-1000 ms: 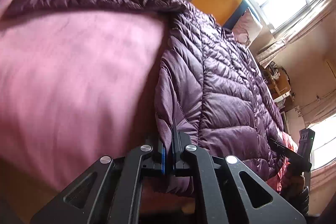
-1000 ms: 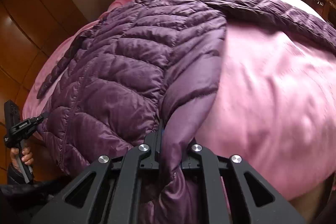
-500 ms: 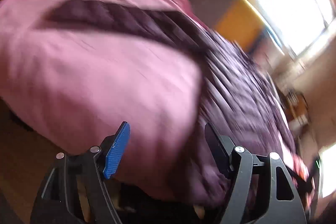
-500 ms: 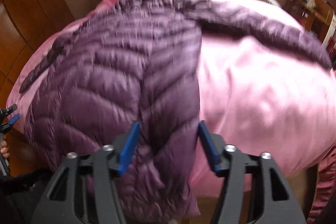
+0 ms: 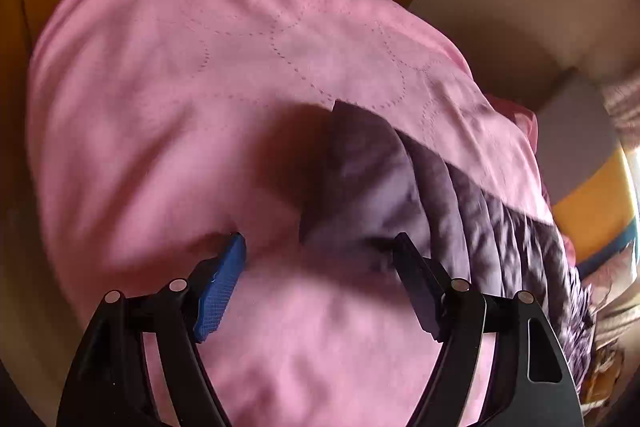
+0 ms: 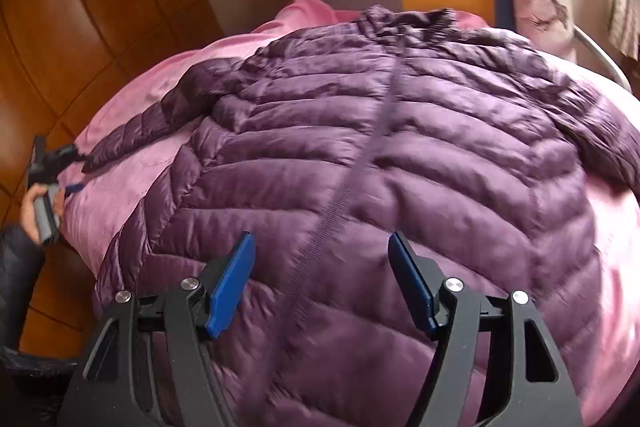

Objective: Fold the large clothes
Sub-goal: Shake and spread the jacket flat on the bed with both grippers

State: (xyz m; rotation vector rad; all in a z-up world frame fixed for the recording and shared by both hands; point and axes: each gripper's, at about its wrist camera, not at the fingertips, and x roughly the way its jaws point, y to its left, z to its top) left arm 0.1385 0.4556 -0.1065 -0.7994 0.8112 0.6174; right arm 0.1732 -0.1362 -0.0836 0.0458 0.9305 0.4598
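Jaws on my right gripper (image 6: 320,279) are opening above the purple puffer jacket (image 6: 380,155), nothing pinched between them (its zipper (image 6: 360,163) runs below). Jacket lies spread flat on the pink bedspread (image 5: 200,87). My left gripper (image 5: 320,283) is opening too, empty, just short of the jacket's sleeve cuff (image 5: 360,163).

No readable txt, label, brand, no. or sign in either view. Checked vs. the quilted purple puffer jacket (image 6: 400,187): its front, zip and collar carry no legible tag or logo. The pink stitched bedspread (image 5: 200,87) under the jacket shows dotted seam circles only, no lettering. The pale printed pillow (image 6: 536,7) beyond the jacket's collar has a dark motif, too blurred to tell if any of it is txt.
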